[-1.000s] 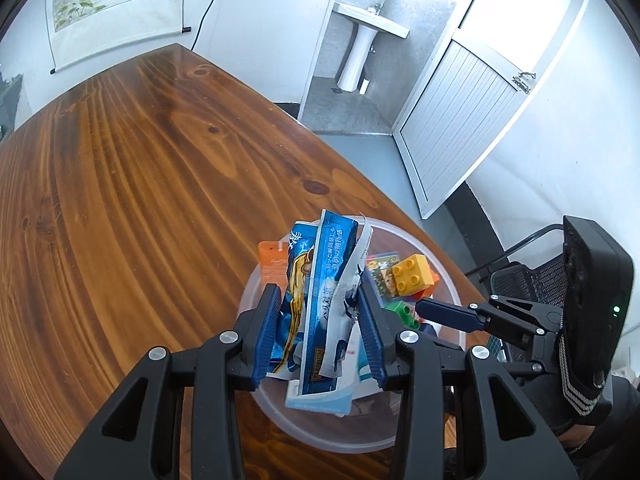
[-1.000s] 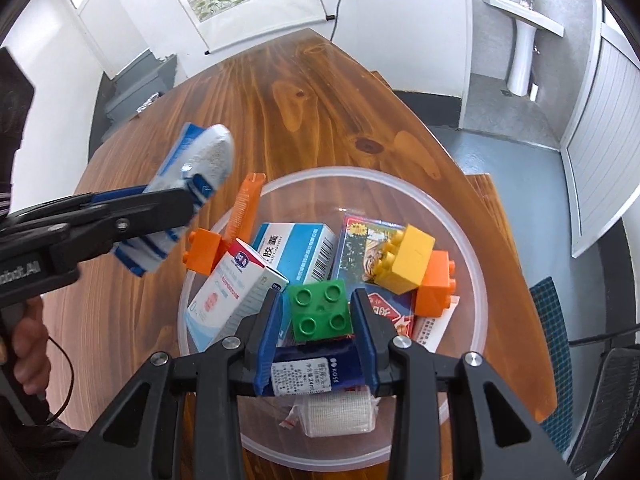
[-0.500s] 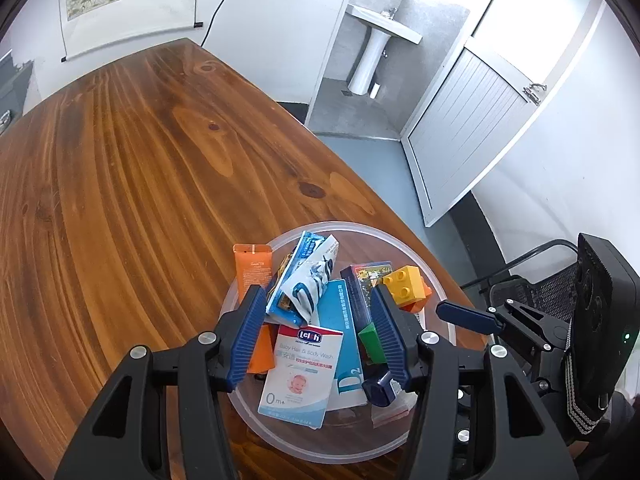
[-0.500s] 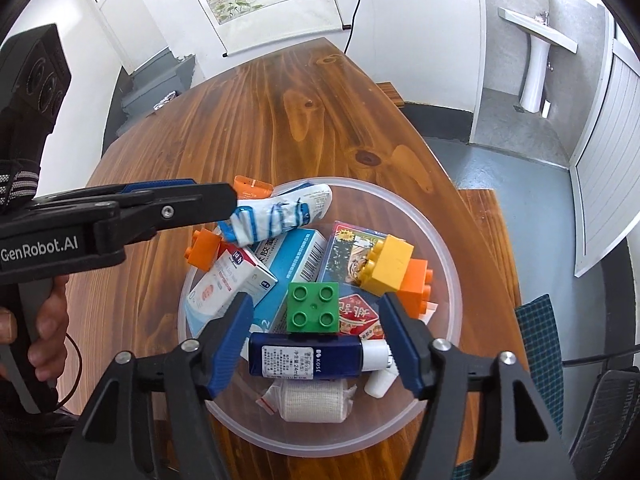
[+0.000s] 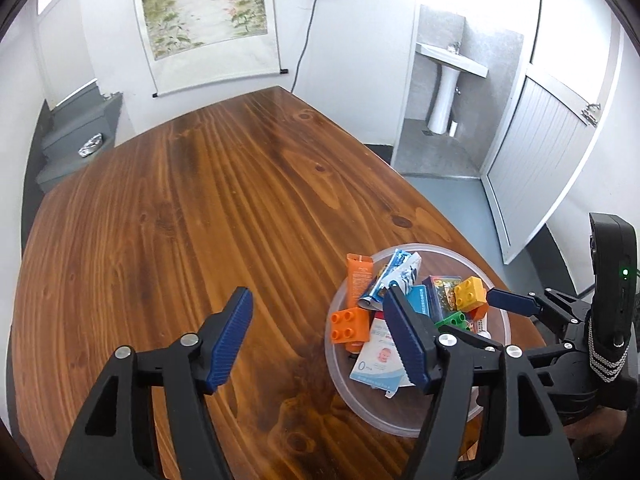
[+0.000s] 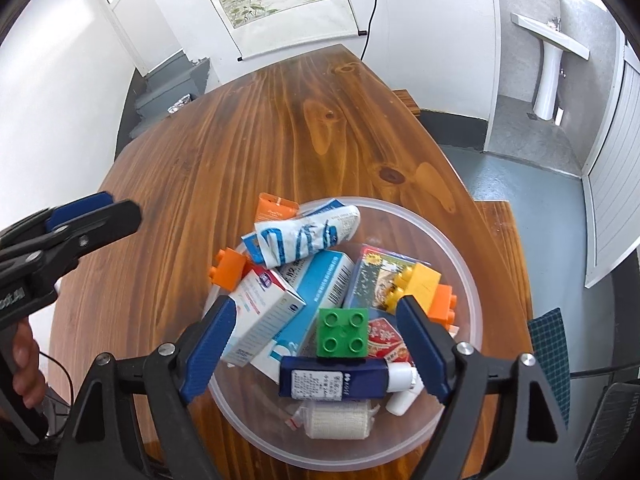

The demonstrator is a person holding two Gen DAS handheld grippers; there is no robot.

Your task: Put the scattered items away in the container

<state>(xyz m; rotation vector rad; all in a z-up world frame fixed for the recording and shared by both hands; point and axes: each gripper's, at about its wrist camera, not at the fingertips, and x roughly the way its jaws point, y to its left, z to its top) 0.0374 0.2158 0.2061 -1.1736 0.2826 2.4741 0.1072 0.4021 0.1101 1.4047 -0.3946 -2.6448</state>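
Observation:
A clear plastic bowl (image 6: pixel 460 264) (image 5: pixel 440 249) on the wood table holds several items. My right gripper (image 6: pixel 316 309) hovers over it with jaws opening; the green brick (image 6: pixel 342 333) lies free between them on a dark blue box (image 6: pixel 332 380). A crumpled blue-and-white pouch (image 6: pixel 304 236) (image 5: pixel 394 276) rests on top at the bowl's far side. My left gripper (image 5: pixel 318 306) (image 6: pixel 116 212) stands left of the bowl over bare table, jaws opening, with nothing between them. Yellow brick (image 6: pixel 416 284), orange brick (image 5: pixel 349 325) and orange tube (image 5: pixel 359 276) also sit in the bowl.
The table (image 5: pixel 200 208) stretches bare to the far left. Its right edge runs close beside the bowl, with a chair (image 6: pixel 548 344) below. A person's hand (image 6: pixel 24 364) grips the left tool. Beyond the table are a hanging scroll, a grey cabinet (image 5: pixel 76 140) and a bathroom doorway.
Both grippers have opened. The left one let the pouch fall into the bowl, then drew away to the left and upward. The right one released the green brick onto the dark blue box.

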